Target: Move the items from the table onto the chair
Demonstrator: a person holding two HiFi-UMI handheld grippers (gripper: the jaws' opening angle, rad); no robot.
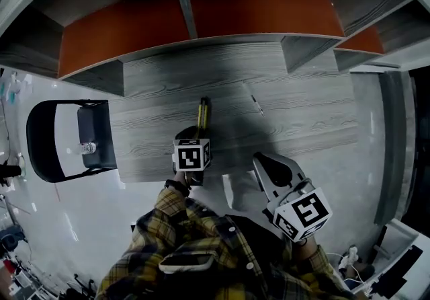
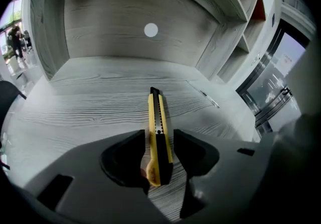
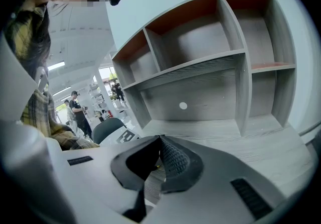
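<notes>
A yellow and black utility knife lies lengthwise on the grey wood-grain table. My left gripper has its jaws against both sides of the knife's near end; in the left gripper view the knife runs straight out between them, and the left gripper is shut on it. A thin pen lies on the table to the right of the knife. My right gripper hangs off the table's front edge, shut and empty. The dark chair stands left of the table.
On the chair seat lie a black pouch and a small clear bottle. Open shelves with orange backs rise behind the table, with uprights resting on it. People stand far off.
</notes>
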